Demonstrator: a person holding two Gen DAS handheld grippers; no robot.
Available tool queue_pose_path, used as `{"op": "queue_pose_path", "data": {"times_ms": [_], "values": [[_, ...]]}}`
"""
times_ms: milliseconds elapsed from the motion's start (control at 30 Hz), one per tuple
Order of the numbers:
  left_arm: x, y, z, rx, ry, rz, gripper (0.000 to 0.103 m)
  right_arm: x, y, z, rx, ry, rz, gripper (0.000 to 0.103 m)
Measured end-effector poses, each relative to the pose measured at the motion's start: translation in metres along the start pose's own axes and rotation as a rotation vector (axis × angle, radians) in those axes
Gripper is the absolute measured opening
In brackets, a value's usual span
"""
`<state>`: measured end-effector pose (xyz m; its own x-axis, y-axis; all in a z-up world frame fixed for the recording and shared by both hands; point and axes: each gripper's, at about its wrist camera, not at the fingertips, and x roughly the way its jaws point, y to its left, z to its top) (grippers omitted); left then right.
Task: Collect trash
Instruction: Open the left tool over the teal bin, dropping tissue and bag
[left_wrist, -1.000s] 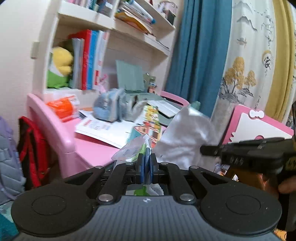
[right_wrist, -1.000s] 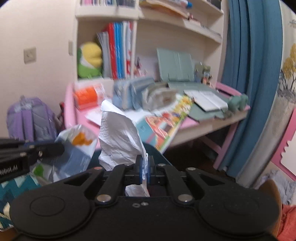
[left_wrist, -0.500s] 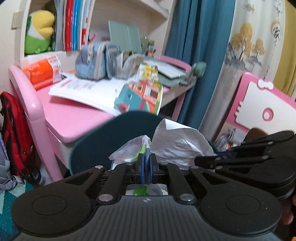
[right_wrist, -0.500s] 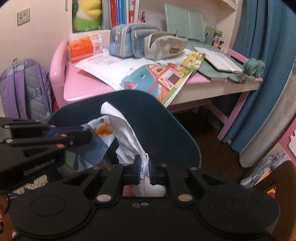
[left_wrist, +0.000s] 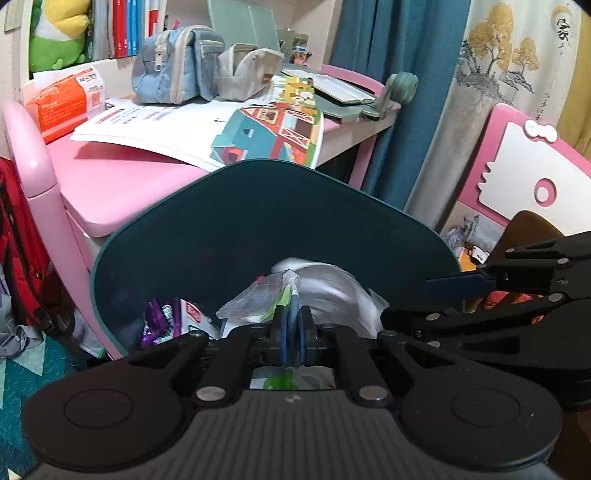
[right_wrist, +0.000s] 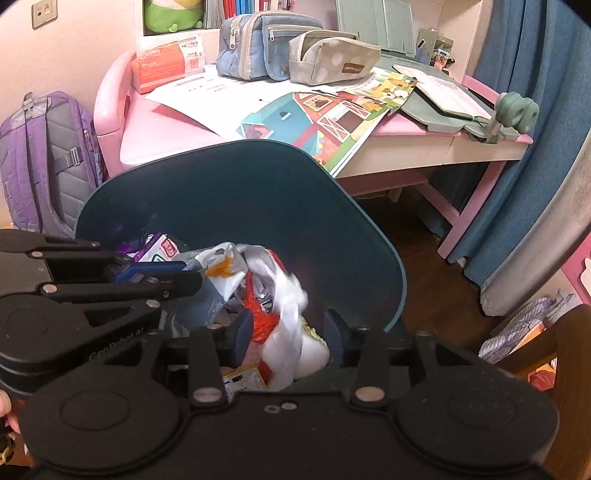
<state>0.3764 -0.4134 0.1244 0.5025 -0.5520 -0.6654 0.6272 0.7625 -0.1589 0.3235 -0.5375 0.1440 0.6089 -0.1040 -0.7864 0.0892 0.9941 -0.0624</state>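
Note:
A dark teal trash bin (left_wrist: 258, 221) stands open below both grippers; it also shows in the right wrist view (right_wrist: 258, 177). My left gripper (left_wrist: 291, 332) is shut on a clear plastic wrapper (left_wrist: 258, 299) with green print, held over the bin; it shows in the right wrist view (right_wrist: 162, 273). My right gripper (right_wrist: 288, 332) is open above the bin. A crumpled white tissue (right_wrist: 288, 317), blurred, lies loose between its fingers; it also shows in the left wrist view (left_wrist: 332, 288). Other wrappers (right_wrist: 159, 247) lie in the bin.
A pink desk (right_wrist: 166, 129) behind the bin holds papers, pencil cases (right_wrist: 266, 40) and an orange pack (right_wrist: 170, 62). A purple backpack (right_wrist: 40, 162) stands left. Blue curtain (right_wrist: 535, 147) and a pink board (left_wrist: 524, 173) are on the right.
Both grippers have dropped lower over the bin. My right gripper has opened and let go of the white tissue, which now falls loose. My left gripper stays shut on the wrapper.

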Motion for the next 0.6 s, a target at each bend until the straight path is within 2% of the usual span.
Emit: {"op": "queue_pose_path", "data": {"times_ms": [200,333,400,500,567,600], "values": [[-0.010,-0.006,-0.001,0.003,0.004,0.002,0.011,-0.019,-0.002,-0.003,0.010,-0.031,0.007,0.045],[-0.021,-0.007,-0.004,-0.003,-0.007,0.016,0.035,-0.038,-0.001,-0.007,0.016,-0.059,0.014,0.046],[-0.032,-0.006,-0.007,-0.007,-0.023,0.010,0.043,-0.049,0.001,-0.009,0.015,-0.073,0.025,0.046],[-0.051,-0.004,-0.011,-0.014,-0.047,0.003,0.046,-0.065,0.010,-0.013,-0.002,-0.095,0.039,0.047],[-0.067,-0.002,-0.014,-0.025,-0.067,0.012,0.057,-0.076,0.017,-0.016,-0.011,-0.112,0.053,0.048],[-0.075,0.000,-0.016,-0.026,-0.076,0.019,0.058,-0.081,0.021,-0.017,-0.018,-0.118,0.062,0.048]]}}
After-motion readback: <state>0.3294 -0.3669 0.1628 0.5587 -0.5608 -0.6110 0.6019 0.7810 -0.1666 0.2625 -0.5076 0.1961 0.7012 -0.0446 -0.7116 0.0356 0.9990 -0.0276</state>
